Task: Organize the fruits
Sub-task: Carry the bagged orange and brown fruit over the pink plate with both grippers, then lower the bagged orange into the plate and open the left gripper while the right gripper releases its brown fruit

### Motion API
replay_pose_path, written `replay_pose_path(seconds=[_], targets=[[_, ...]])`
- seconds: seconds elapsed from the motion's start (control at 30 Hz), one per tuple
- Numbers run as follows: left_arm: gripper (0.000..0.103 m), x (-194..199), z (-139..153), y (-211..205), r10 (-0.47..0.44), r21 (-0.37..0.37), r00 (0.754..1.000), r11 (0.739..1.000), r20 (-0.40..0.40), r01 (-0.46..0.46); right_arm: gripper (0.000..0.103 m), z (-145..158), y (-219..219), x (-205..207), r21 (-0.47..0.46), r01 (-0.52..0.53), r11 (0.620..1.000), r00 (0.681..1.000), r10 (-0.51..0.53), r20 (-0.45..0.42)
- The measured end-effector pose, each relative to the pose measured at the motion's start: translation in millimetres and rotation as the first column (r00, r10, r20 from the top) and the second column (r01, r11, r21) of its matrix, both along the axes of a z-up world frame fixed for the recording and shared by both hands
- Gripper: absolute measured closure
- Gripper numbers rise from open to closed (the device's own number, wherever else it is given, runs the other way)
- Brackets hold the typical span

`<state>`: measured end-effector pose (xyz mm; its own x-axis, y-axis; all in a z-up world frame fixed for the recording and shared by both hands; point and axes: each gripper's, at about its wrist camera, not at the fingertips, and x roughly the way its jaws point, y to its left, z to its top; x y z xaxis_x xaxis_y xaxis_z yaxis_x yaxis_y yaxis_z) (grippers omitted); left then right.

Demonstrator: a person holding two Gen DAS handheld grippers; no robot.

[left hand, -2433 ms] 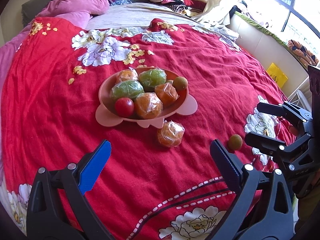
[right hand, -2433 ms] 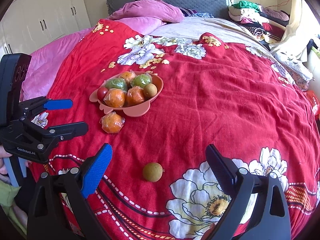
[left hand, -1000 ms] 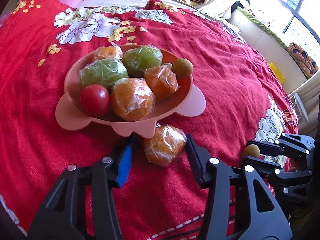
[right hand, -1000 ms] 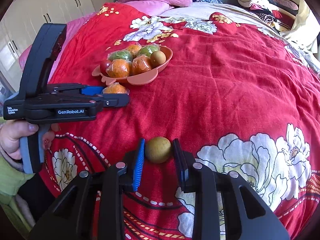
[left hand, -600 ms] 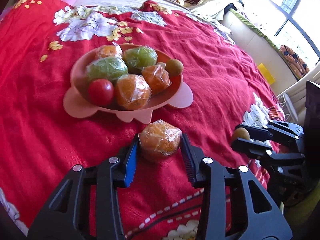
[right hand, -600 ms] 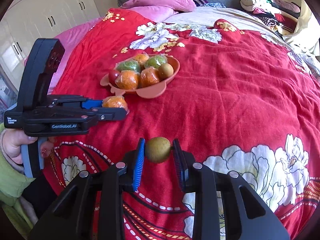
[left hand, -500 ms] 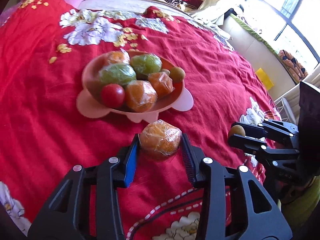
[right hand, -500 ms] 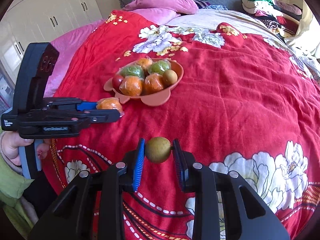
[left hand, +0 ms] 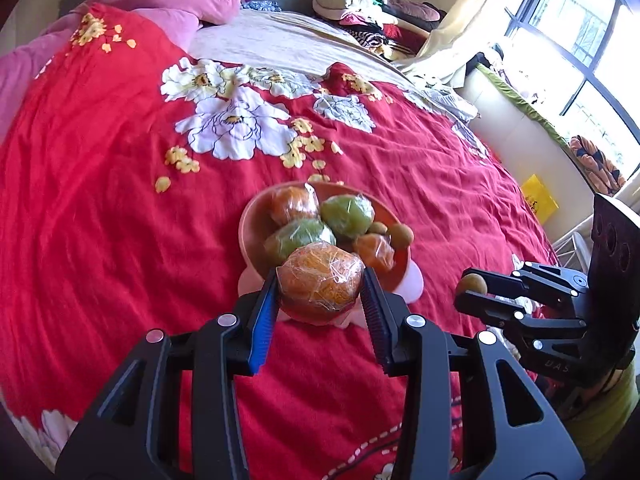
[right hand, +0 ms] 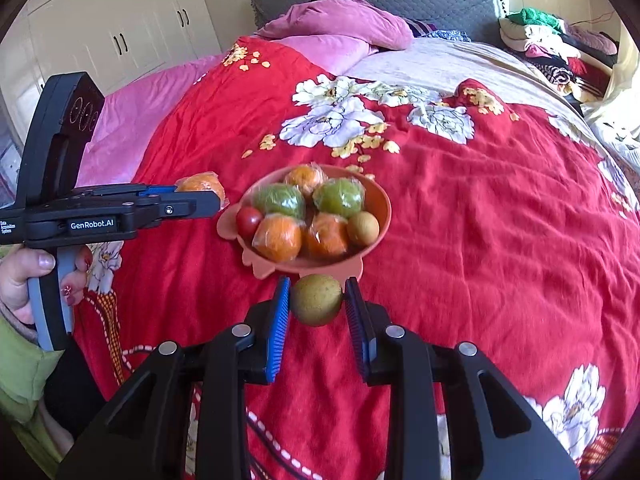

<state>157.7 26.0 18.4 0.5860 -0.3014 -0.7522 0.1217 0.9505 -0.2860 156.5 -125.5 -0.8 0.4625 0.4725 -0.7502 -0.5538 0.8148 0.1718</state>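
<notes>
A plastic-wrapped orange hangs above the red bedspread with my left gripper shut on it, in front of the pink fruit bowl. From the right wrist view the same orange shows at the left gripper's tip, left of the bowl. My right gripper is shut on a small brown round fruit, held above the bed just before the bowl's near rim. That fruit also shows at the right in the left wrist view. The bowl holds several wrapped oranges, two green fruits, a red tomato and a brown fruit.
A red flowered bedspread covers the bed. Pink pillows and a grey headboard lie at the far end, folded clothes at the far right. White wardrobes stand left. A hand grips the left gripper's handle.
Both grippers closed on their fruits and lifted them off the bedspread. Both have risen and now sit nearer the bowl.
</notes>
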Motion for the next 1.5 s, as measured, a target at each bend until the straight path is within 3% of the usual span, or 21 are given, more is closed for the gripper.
replay_pose_path(seconds=[0.57,1.5], targets=[[0.071,53.8,-18.3,-32.8,-0.062,0.042,0.997,0.997,-0.04,0.064,0.076,-8.8,20.7,30.5,-0.019,-0.026,0.999,1.0,0.026,0.0],[0.07,61.6,-21.2,-36.9,-0.076,0.044,0.996,0.996,-0.05,0.078,0.075,-29.9,39.9,33.4,-0.048,-0.05,0.998,0.999,0.049,-0.008]])
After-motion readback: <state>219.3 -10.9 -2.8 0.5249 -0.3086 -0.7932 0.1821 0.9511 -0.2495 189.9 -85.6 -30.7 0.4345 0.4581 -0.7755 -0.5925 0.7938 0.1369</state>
